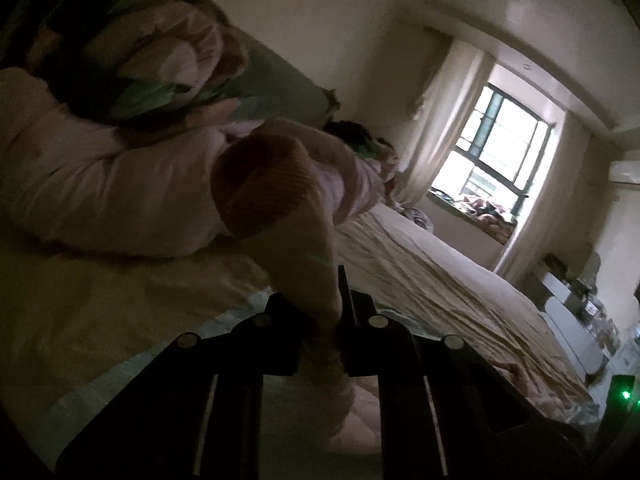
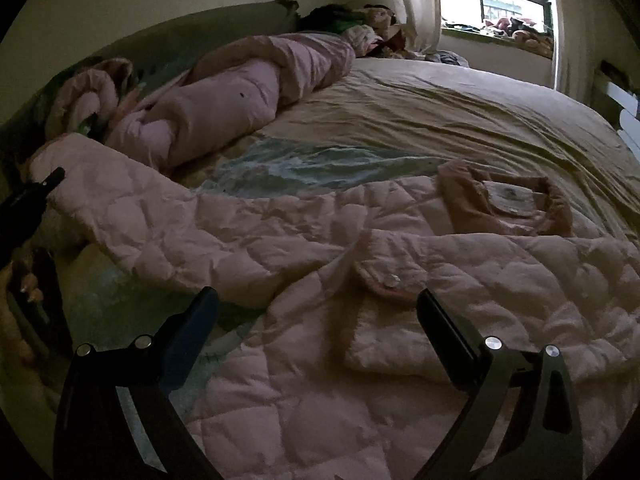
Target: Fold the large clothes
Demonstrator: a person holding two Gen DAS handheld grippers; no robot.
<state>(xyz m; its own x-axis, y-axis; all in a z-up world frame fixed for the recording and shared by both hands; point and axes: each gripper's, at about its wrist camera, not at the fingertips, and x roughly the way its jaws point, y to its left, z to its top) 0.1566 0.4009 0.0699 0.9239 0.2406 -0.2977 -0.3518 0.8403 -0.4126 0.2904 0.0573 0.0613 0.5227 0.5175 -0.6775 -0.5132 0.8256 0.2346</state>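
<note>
A pale pink quilted jacket lies spread on the bed, its fuzzy collar and label to the right. One sleeve stretches off to the left. My left gripper is shut on that sleeve, and the ribbed orange-pink cuff sticks up past its fingers. The right wrist view shows the left gripper at the far left edge, at the sleeve's end. My right gripper hovers open over the jacket's front, near a pocket flap with a button, nothing between its fingers.
A rolled pink duvet lies along the green headboard, with a floral pillow above it. The beige sheet covers the far bed. A bright window and clutter sit beyond. A hand shows at the lower left.
</note>
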